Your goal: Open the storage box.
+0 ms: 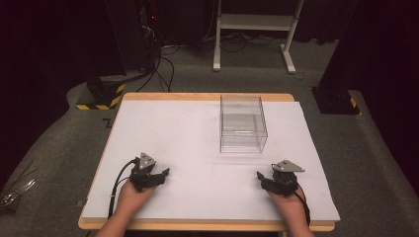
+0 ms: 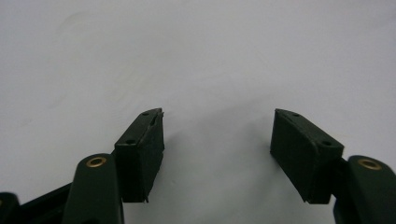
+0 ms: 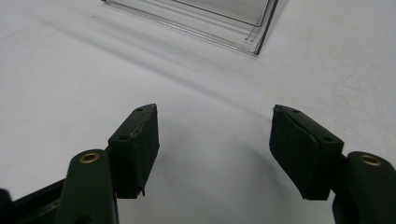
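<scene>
Table under a white sheet, seen from the high view: clear plastic box standing right of centre toward the far edge, left gripper and right gripper held low near the front edge, well apart from it. Left gripper view: jaws spread wide over bare sheet, nothing between them. Right gripper view: jaws likewise parted and empty, box corner ahead
</scene>
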Demonstrator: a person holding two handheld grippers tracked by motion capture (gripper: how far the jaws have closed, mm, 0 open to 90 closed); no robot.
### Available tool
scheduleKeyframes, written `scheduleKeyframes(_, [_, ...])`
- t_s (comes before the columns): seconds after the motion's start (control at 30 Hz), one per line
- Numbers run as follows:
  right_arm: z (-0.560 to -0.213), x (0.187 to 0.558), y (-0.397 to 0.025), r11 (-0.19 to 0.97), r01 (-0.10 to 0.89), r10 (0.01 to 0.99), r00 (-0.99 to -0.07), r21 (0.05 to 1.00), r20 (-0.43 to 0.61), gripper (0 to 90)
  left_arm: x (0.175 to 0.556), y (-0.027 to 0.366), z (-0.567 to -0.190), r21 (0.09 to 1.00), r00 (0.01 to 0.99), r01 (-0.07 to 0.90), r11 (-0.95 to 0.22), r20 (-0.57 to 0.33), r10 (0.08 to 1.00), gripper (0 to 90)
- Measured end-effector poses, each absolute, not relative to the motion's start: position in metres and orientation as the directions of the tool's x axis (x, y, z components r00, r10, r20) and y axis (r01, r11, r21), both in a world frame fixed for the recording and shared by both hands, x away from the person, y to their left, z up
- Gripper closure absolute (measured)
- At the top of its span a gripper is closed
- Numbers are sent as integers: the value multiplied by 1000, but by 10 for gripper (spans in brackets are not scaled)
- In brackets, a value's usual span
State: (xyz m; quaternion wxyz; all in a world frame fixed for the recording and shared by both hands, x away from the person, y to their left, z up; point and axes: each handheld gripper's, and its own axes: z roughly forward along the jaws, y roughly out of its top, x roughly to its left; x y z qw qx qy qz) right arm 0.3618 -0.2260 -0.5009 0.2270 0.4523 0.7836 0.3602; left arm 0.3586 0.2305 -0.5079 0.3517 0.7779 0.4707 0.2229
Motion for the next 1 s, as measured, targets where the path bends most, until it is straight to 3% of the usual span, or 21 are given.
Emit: scheduleKeyframes(1.0, [-497,358,-229,310,495,855,-518,812,-11,342,359,231,-508,756,459,575,-312,18,888,350])
